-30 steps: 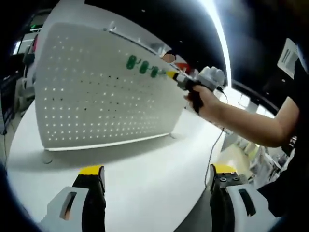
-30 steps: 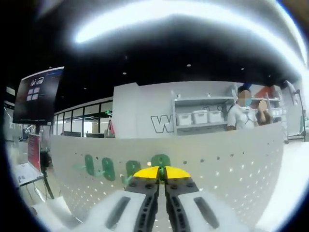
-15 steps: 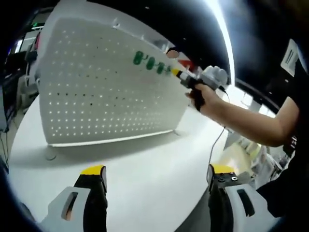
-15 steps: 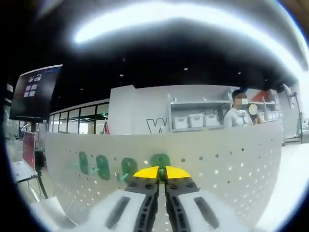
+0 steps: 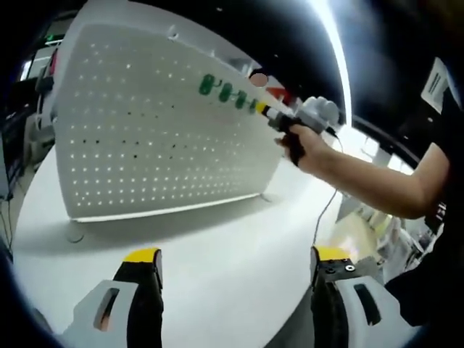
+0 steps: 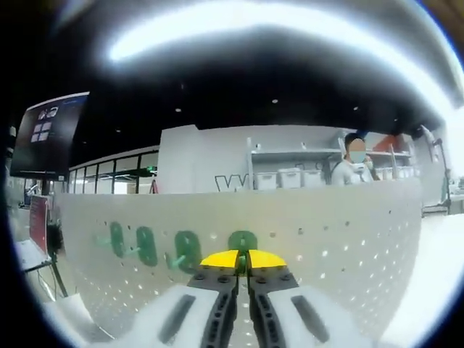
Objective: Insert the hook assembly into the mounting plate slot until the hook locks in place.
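Green hooks (image 6: 187, 249) on white pegboard (image 5: 145, 130), shelves (image 6: 290, 174) behind.

In the right gripper view the right gripper (image 6: 242, 259) has its yellow tips pressed together against the pegboard (image 6: 348, 232), and they cover the lower part of the nearest green hook (image 6: 242, 241); whether anything is pinched between them cannot be told. The green hooks (image 6: 145, 246) to the left of the tips are blurred. In the left gripper view the far green hooks (image 5: 226, 91) are too small to make out, and the left gripper (image 5: 232, 264) is cut off by the bottom edge.
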Available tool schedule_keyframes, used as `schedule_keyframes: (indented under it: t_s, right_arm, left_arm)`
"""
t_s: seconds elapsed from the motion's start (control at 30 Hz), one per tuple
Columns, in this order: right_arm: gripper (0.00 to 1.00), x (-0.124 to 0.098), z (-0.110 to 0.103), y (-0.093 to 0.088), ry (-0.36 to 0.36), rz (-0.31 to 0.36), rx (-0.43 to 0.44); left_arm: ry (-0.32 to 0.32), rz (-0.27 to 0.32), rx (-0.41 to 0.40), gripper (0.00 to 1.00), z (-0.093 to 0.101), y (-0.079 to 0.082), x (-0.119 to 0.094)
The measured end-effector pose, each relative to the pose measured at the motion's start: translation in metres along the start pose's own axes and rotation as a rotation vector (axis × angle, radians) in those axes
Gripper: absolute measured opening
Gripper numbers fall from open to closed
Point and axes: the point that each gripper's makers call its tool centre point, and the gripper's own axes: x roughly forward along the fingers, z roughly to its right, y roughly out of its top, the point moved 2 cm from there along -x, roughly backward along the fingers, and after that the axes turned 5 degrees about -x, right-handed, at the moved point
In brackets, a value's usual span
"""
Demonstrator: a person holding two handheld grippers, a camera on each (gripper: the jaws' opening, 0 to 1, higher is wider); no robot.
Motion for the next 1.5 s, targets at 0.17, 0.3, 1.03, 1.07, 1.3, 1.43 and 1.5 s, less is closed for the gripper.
schedule_keyframes:
  t_s: [0.17, 0.3, 1.03, 1.07, 1.3, 1.43, 1.5]
  right_arm:
    - [0.00, -0.001, 0.001, -0.001, 0.011, -0.015, -0.013]
    - [0.00, -0.002, -0.002, 0.001, 0.015, -0.028, -0.025]
    - [0.38, -0.093, 0.024, 0.001, -0.031, -0.129, -0.113]
    - [0.41, -0.098, 0.025, -0.001, -0.031, -0.140, -0.109]
    - [0.64, -0.136, 0.028, -0.033, -0.030, -0.264, -0.079]
    - [0.68, -0.160, 0.022, -0.050, 0.001, -0.323, -0.085]
    - [0.72, -0.174, 0.021, -0.054, -0.006, -0.332, -0.081]
  left_arm:
    - [0.002, 0.000, -0.016, 0.87, 0.001, -0.002, -0.001]
    - [0.000, 0.003, -0.010, 0.87, 0.003, -0.001, -0.003]
    - [0.053, 0.040, 0.014, 0.89, 0.008, 0.000, -0.024]
    - [0.050, 0.039, 0.017, 0.89, 0.009, 0.000, -0.024]
    - [0.045, 0.043, 0.026, 0.90, 0.015, 0.002, -0.025]
    - [0.045, 0.042, 0.030, 0.90, 0.017, 0.000, -0.027]
    - [0.046, 0.041, 0.028, 0.90, 0.017, -0.001, -0.028]
